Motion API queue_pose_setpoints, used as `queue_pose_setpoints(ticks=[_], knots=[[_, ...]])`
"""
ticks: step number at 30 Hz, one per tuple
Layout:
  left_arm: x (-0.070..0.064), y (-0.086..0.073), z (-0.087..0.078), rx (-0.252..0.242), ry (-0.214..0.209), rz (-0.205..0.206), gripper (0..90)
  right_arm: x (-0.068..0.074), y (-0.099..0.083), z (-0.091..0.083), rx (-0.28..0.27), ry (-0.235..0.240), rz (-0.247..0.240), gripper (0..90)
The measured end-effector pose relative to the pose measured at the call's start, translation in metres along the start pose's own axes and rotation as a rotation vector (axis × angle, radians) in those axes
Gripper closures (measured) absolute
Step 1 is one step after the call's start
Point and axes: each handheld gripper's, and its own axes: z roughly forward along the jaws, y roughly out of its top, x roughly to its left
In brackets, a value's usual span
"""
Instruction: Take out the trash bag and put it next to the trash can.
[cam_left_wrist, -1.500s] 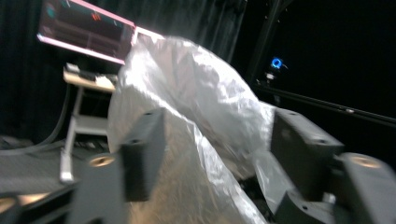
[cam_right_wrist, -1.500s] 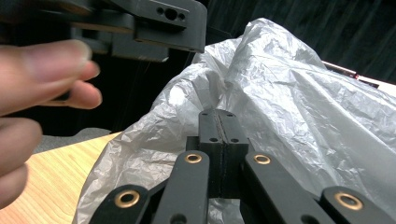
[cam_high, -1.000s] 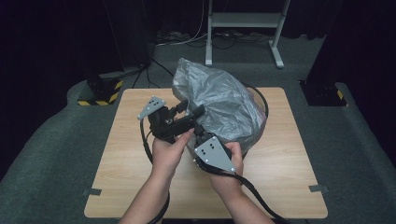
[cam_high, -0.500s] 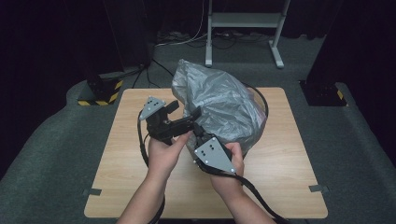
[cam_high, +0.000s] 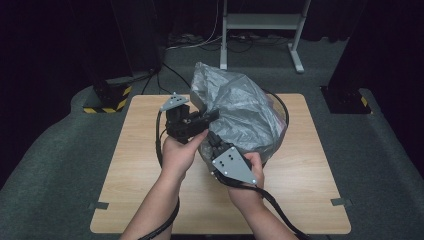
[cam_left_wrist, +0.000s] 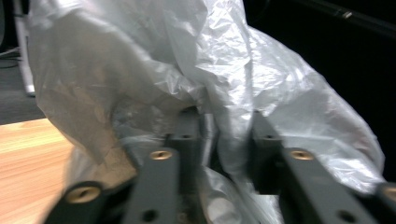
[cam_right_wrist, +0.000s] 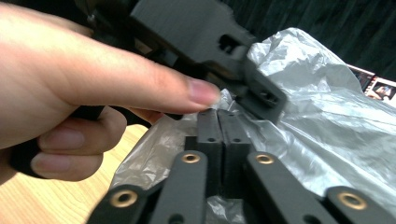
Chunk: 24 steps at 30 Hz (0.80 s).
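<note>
A crumpled grey plastic bag (cam_high: 245, 115) lies on the far middle of the wooden table (cam_high: 135, 170). My left gripper (cam_high: 211, 118) reaches into the bag's near left side. In the left gripper view its jaws stand apart with a fold of the bag (cam_left_wrist: 289, 93) between them, so the left gripper (cam_left_wrist: 225, 119) is open. Just below it, my right gripper (cam_high: 214, 139) presses against the bag's near edge. The right gripper view shows the right gripper (cam_right_wrist: 220, 114) with jaws together on the bag (cam_right_wrist: 327, 98) film, under the person's left hand (cam_right_wrist: 93, 79) and the left gripper (cam_right_wrist: 261, 95).
A black cable (cam_high: 283, 109) loops round the bag's right side. Beyond the table stand a white frame (cam_high: 260, 22) and a base with yellow-black stripes (cam_high: 107, 104). Bare wood lies to the left, right and front of the bag.
My left gripper has moved right and slightly away from me, bringing its jaws onto the bag. The right gripper has hardly moved.
</note>
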Motion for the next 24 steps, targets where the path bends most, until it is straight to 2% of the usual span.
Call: queue_pose_setpoints(ticks=[1,2,3,4,6,8,11,12,13,14,16,17,18,21,22,23,24], knots=[[0.0,0.0,0.0,0.0,0.0,0.0,75.5,-0.002,0.001,-0.002,-0.004,0.003,0.017,80.2],[0.0,-0.001,0.0,-0.021,-0.02,0.001,80.2,-0.005,0.002,-0.005,-0.01,0.004,0.026,77.4],[0.0,-0.001,0.0,-0.021,-0.02,0.001,82.3,-0.007,0.003,-0.008,-0.017,0.002,0.036,74.7],[-0.001,-0.003,0.001,-0.041,-0.013,0.009,84.2,-0.011,0.005,-0.012,-0.026,0.0,0.049,71.4],[-0.001,-0.004,0.001,-0.049,-0.013,0.008,85.9,-0.017,0.008,-0.018,-0.041,-0.003,0.068,69.2],[-0.003,-0.005,0.003,-0.058,0.006,0.022,86.9,-0.025,0.011,-0.026,-0.054,-0.012,0.085,66.4],[-0.005,-0.005,0.003,-0.067,0.02,0.04,87.4,-0.041,0.014,-0.034,-0.041,-0.025,0.119,59.6],[-0.006,-0.005,0.003,-0.072,0.025,0.046,87.4,-0.041,0.014,-0.034,-0.041,-0.025,0.119,59.6],[-0.007,-0.006,0.003,-0.08,0.033,0.055,87.5,-0.047,0.015,-0.036,-0.033,-0.037,0.126,57.6],[-0.009,-0.006,0.002,-0.095,0.039,0.07,87.6,-0.06,0.014,-0.042,-0.023,-0.056,0.147,56.2],[-0.01,-0.007,0.001,-0.114,0.049,0.089,87.8,-0.071,0.012,-0.047,-0.014,-0.082,0.151,53.9],[-0.01,-0.007,0.001,-0.114,0.049,0.089,87.8,-0.071,0.012,-0.047,-0.014,-0.082,0.151,53.9],[-0.01,-0.008,0.0,-0.136,0.055,0.089,87.9,-0.082,0.01,-0.052,-0.006,-0.099,0.168,50.4],[-0.009,-0.007,-0.002,-0.155,0.064,0.09,88.1,-0.099,0.005,-0.062,0.005,-0.133,0.182,47.1],[-0.009,-0.007,-0.002,-0.155,0.064,0.09,88.1,-0.099,0.005,-0.062,0.005,-0.133,0.182,47.1],[-0.01,-0.006,-0.003,-0.167,0.064,0.088,88.2,-0.112,-0.001,-0.07,0.017,-0.157,0.198,45.8],[-0.01,-0.006,-0.003,-0.171,0.066,0.09,88.2,-0.118,-0.005,-0.073,0.026,-0.168,0.206,44.5]])
